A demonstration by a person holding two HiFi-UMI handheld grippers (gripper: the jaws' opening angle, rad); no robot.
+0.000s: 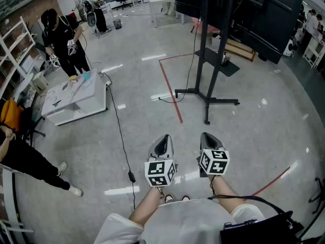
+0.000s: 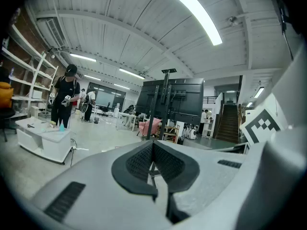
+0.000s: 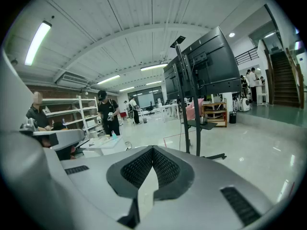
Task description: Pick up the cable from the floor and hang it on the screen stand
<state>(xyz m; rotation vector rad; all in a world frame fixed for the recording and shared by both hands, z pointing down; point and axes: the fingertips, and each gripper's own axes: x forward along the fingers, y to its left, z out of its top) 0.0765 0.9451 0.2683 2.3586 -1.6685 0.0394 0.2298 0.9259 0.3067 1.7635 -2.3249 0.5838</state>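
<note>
A thin black cable [image 1: 121, 131] runs along the grey floor from the white low table [image 1: 96, 103] toward me, ending at a small black block [image 1: 131, 177]. The black screen stand [image 1: 208, 60] rises ahead on a footed base [image 1: 205, 99], carrying a big dark screen [image 1: 244, 4]; another thin cable [image 1: 188, 80] hangs down from it to the floor. My left gripper [image 1: 161, 145] and right gripper [image 1: 208, 140] are held side by side near my knees, both shut and empty. In the right gripper view the stand [image 3: 188, 104] is ahead to the right; in the left gripper view the stand [image 2: 165, 104] is straight ahead.
A person in black [image 1: 63, 42] stands behind the white low table. Another person [image 1: 30, 161] sits at the left edge. White shelving [image 1: 12, 60] lines the left wall. Red tape lines [image 1: 170, 88] mark the floor. A black tripod leg [image 1: 319, 192] stands at the right edge.
</note>
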